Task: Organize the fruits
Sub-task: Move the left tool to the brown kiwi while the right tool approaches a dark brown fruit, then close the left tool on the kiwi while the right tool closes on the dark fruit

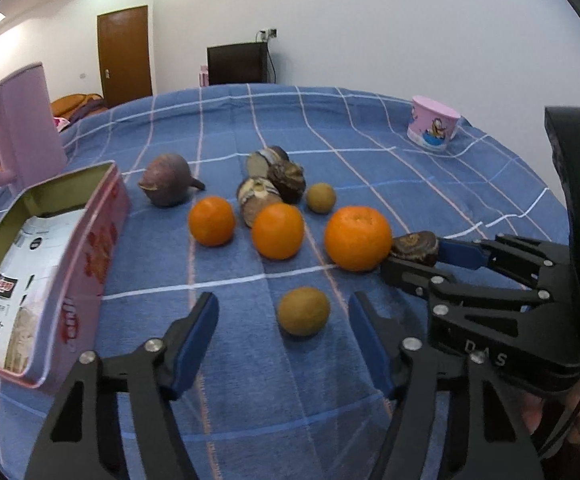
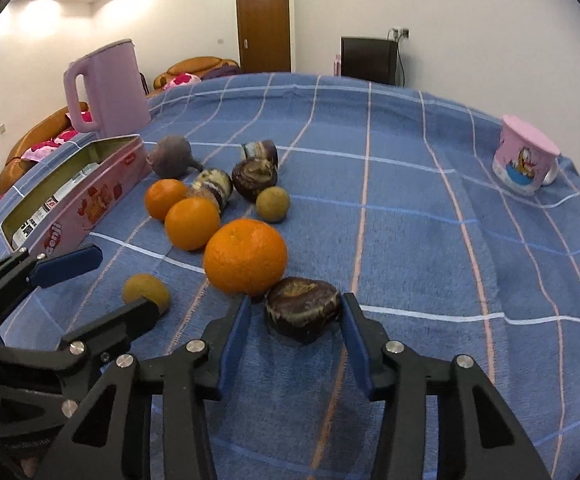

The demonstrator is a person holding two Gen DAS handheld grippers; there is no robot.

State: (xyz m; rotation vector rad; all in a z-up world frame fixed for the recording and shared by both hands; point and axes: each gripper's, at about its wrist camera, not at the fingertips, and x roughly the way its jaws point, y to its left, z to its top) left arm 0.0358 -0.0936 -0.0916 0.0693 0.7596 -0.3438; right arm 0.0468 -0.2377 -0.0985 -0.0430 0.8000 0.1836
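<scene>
Nothing is sorted yet, as far as you can see: every fruit lies loose on the blue checked surface, and the pink tin at your left holds only a printed packet, no fruit.

Your left gripper stands fairly wide around the small brown round fruit, with clear gaps on both sides, so nothing is held. Your right gripper is narrower and brackets the dark chestnut-like fruit, which touches the nearest orange. The right pad sits against it or nearly so, the left pad shows a sliver of cloth; I judge the grip not yet made.

Still to move: three oranges, two brown round fruits, the purple bulb-shaped one and the dark cluster beyond.

Writing: the tin's side reads "genji"; your right gripper's body, seen from the left wrist, shows "DAS". The packet's print is too small to read
</scene>
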